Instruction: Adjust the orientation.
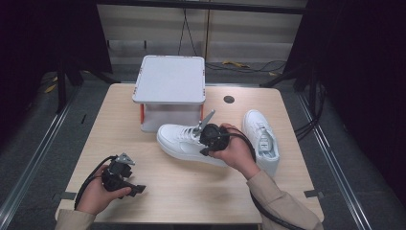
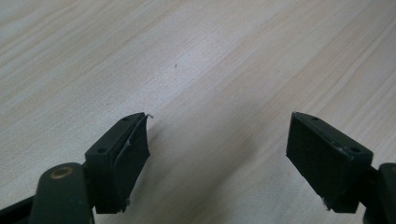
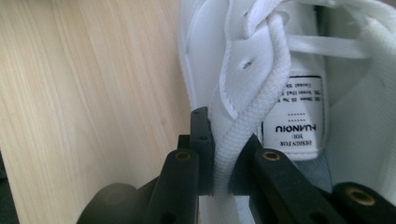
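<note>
Jaws of right gripper [image 3: 222, 161] clamped on white shoelace [image 3: 261, 98].

The person's left hand [image 1: 98, 191] holds the left tool [image 1: 136, 189] low over the near left part of the counter [image 1: 191, 191], its black jaws pointing to the right. In the left gripper view those jaws stand wide apart with bare wood between them. The right forearm, in a beige sleeve [image 1: 280, 201], reaches in from the lower right, and the right hand [image 1: 237, 151] grips the right tool [image 1: 203, 143] farther forward, near the middle. In the right gripper view its jaws are pressed together on a white shoelace [image 3: 247, 116], pinched flat between the pads.
</note>
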{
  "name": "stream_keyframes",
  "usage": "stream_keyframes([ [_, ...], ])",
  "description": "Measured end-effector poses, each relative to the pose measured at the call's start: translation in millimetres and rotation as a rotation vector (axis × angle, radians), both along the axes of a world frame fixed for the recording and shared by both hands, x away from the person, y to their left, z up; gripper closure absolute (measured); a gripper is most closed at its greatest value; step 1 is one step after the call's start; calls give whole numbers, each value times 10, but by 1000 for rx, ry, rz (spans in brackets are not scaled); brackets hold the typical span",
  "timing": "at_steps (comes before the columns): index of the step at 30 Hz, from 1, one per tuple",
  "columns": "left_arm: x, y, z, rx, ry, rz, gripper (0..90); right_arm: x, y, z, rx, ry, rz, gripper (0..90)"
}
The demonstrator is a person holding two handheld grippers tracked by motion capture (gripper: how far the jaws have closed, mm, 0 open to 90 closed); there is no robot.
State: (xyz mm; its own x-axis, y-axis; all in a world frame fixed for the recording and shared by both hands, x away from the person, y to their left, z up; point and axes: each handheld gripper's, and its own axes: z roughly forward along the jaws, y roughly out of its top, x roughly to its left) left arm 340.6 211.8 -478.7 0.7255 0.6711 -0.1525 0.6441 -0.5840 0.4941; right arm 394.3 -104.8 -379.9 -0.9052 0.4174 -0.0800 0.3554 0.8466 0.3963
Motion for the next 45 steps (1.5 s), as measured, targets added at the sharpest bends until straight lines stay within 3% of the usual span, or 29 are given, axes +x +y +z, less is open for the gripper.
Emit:
stream_keyframes([
  [4, 0, -1, -9, -10, 5, -3, 207, 138, 158, -32, 33, 31, -56, 839],
  [8, 2, 9, -13, -12, 4, -4, 207, 270, 328, -62, 36, 28, -109, 839],
  [11, 3, 10, -21, -18, 10, -11, 207, 320, 380, -84, 36, 12, -124, 839],
  [16, -1, -10, -21, -13, 6, -17, 207, 366, 506, -154, 69, 38, -184, 835],
  [22, -8, -36, -20, -7, 7, -30, 207, 287, 643, -329, 67, 33, -171, 822],
  [26, -15, -54, -20, -7, 7, -27, 207, 284, 644, -385, 70, 75, -178, 807],
  [28, -17, -64, -17, -5, 7, -30, 208, 284, 637, -465, 96, 117, -182, 806],
  [31, -19, -73, -18, -4, 6, -32, 208, 271, 648, -501, 97, 122, -190, 803],
  [34, -17, -71, -21, -4, 6, -31, 208, 265, 641, -505, 108, 111, -189, 773],
  [41, -25, -77, -29, -6, 15, -33, 209, 211, 593, -389, 141, 111, -171, 582],
  [43, -29, -88, -33, -9, 22, -35, 212, 184, 578, -363, 134, 124, -167, 551],
  [45, -33, -104, -35, -12, 24, -40, 213, 149, 541, -305, 124, 104, -160, 511],
])
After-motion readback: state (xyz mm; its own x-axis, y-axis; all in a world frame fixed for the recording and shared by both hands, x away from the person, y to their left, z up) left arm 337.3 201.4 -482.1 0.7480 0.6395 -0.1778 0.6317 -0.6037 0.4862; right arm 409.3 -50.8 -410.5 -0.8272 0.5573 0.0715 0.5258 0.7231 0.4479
